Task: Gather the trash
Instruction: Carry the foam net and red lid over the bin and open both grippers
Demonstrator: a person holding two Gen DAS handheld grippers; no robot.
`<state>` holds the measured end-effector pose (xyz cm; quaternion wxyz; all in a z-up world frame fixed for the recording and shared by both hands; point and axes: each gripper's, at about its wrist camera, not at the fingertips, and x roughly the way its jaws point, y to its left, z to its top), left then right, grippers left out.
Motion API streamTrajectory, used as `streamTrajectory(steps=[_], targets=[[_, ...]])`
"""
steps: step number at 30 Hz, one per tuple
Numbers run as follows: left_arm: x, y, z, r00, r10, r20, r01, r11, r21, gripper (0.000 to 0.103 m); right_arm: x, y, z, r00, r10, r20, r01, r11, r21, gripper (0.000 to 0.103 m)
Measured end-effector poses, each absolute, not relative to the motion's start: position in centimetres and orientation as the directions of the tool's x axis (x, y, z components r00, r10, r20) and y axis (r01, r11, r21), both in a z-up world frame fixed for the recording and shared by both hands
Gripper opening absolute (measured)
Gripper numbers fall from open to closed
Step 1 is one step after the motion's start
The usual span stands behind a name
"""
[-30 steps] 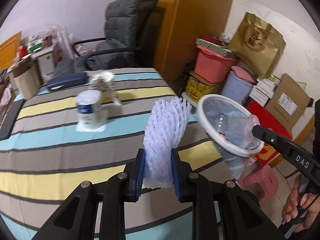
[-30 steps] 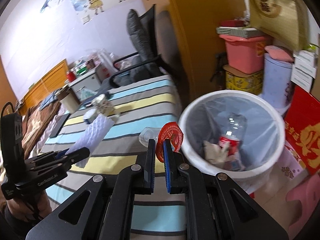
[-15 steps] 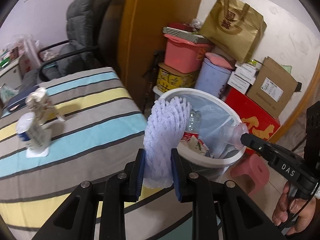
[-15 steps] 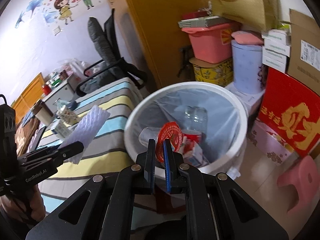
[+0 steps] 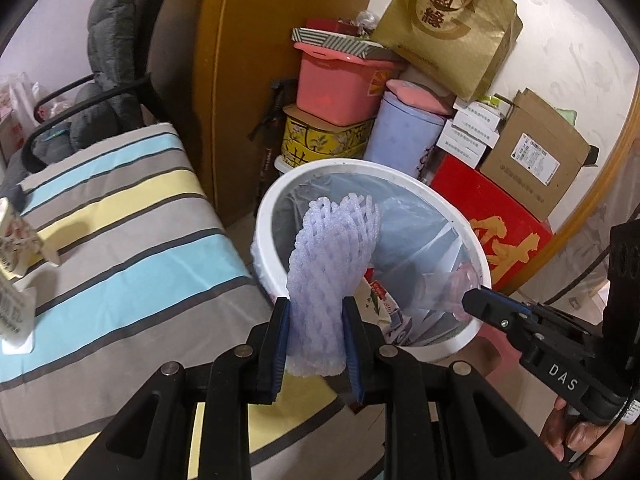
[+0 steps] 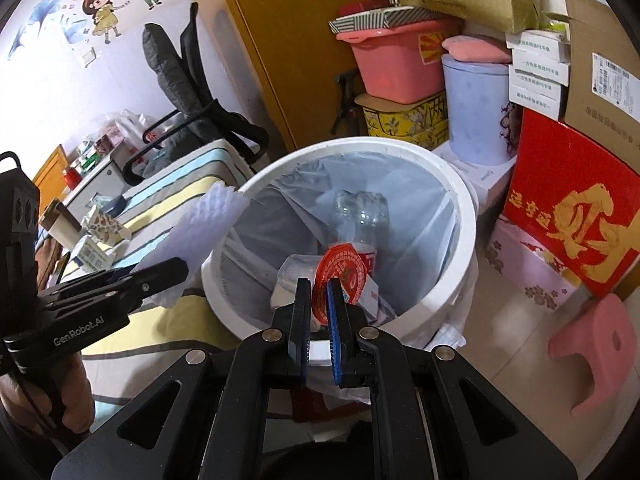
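A: Left wrist view. The left gripper (image 5: 316,344) is clamped on a pale lilac foam net sleeve (image 5: 330,272); both blue pads press its lower part and the sleeve stands upright between them. Its upper end sits in front of the mouth of the white trash bin (image 5: 280,200).

B: Bin contents?

A: Clear plastic liner, a carton partly visible low inside. The bin stands on the floor just beside the edge of the striped tabletop (image 5: 120,232). On the right, the right gripper (image 5: 474,302) reaches over the bin rim with a clear plastic cup (image 5: 456,286) at its tip. A hand (image 5: 580,440) grips its handle at the lower right.

B: Background?

A: Pink tub, lilac canister, red box, cardboard box and a gold paper bag stacked against the wall behind the bin.

B: Right wrist view?

A: The right gripper (image 6: 319,320) has its jaws together, pinching the red foil lid (image 6: 340,276) of the clear plastic cup (image 6: 292,276); the cup hangs over the bin (image 6: 460,208) opening. A clear plastic bottle (image 6: 360,220) lies inside the liner. At left, the left gripper (image 6: 172,272) holds the foam net sleeve (image 6: 204,224) near the bin's left rim, above the tabletop (image 6: 176,196) edge. Cartons stand further back on the tabletop.
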<state>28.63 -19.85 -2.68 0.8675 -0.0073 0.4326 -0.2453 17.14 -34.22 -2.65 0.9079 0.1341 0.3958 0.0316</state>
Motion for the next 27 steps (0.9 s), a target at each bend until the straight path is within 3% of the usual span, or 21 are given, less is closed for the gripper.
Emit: streamTrajectory(steps=[6, 9, 11, 27], targets=[[29.6, -20.9, -3.1, 0.488, -0.460, -0.741, 0.443, 0.863, -0.244, 0.028, 17.7, -34.8, -3.3, 0.660, 0.150, -0.736, 0.071, 0.963, 0.259, 0.011], [29.8, -21.1, -3.0, 0.487, -0.483, -0.728, 0.455, 0.851, -0.261, 0.038, 17.7, -34.8, -3.3, 0.657, 0.143, -0.740, 0.078, 0.964, 0.256, 0.012], [29.9, -21.1, -2.9, 0.495, -0.491, -0.717, 0.458, 0.849, -0.265, 0.043, 17.7, -34.8, -3.2, 0.660, 0.143, -0.737, 0.074, 0.965, 0.253, 0.019], [26.9, -17.0, -0.7, 0.547, -0.479, -0.687, 0.406, 0.869, -0.283, 0.044, 16.3, -33.8, -1.3, 0.703, 0.172, -0.690, 0.033, 0.961, 0.273, 0.020]])
